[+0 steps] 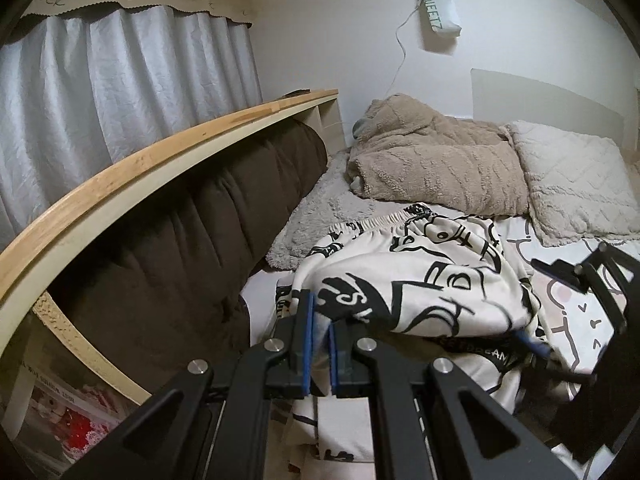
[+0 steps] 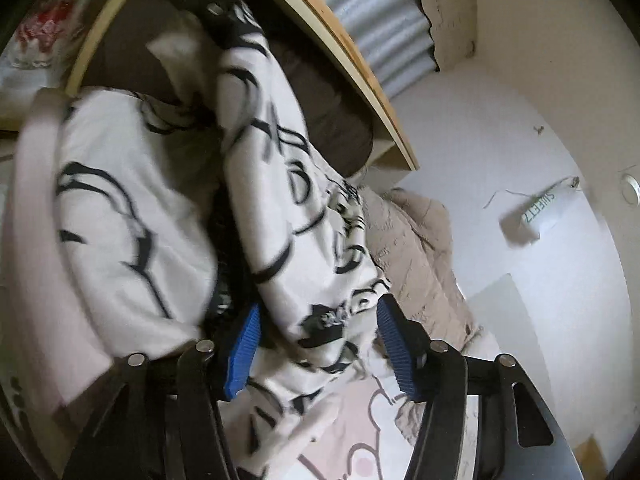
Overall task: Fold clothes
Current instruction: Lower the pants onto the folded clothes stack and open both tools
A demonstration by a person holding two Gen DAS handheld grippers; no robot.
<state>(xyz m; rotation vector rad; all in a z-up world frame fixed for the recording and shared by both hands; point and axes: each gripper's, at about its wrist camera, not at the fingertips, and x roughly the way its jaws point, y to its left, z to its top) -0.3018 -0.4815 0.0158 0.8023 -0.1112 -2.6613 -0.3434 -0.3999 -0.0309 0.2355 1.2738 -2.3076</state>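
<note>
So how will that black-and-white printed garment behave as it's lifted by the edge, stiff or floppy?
Probably floppy: the printed garment sags in soft folds away from the left gripper, which is shut on its edge. It looks thick, so likely somewhat heavy for cloth. With the right gripper open around a fold, loose parts will likely swing or slump onto the bed sheet.

The clothes are white with black drawings. The cushion is dark brown. The blanket is tan. The curtain is pale grey.
</note>
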